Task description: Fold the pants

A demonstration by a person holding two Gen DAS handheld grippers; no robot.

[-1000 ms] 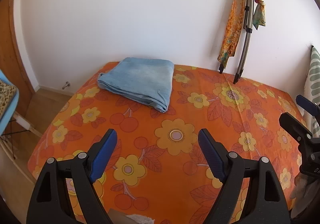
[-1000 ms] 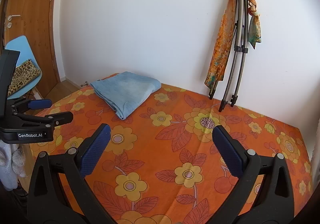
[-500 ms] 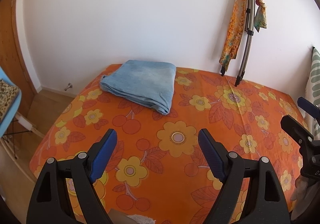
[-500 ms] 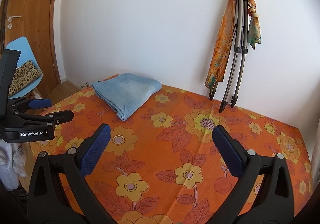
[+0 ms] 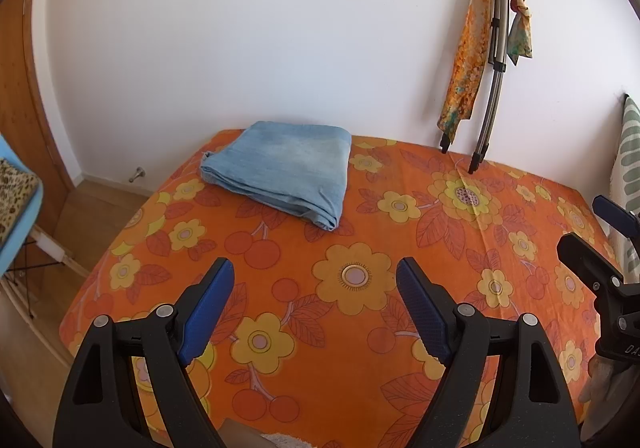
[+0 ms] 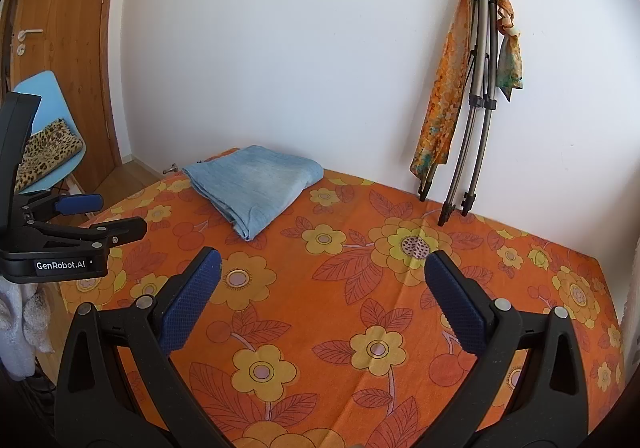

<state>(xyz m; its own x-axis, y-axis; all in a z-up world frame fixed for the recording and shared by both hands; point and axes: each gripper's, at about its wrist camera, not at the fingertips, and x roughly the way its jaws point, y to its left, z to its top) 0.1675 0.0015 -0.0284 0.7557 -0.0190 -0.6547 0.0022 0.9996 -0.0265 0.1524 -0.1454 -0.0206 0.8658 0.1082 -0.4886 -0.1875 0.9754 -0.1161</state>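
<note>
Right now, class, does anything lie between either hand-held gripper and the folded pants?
Nothing visible does. Only bare flowered bedspread separates the open left hand-held gripper and right hand-held gripper from the folded pants.

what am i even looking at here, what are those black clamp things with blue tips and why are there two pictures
Those clamps are hand-held grippers, one in each of a person's hands, built to pinch things the way a simple robot would. Each carries a wide-angle camera that looks forward along its two fingers, so each picture is one gripper's own view.

One picture is the left gripper looking out; the other is the right gripper. Each also catches the other tool at its edge.

Both are open, with nothing between the blue pads; they hover over the bed, apart from the clothing.

On the orange flowered bedcover lies a pair of blue denim pants, already folded into a neat stack near the far corner. A folded tripod draped with a scarf leans on the wall.
</note>
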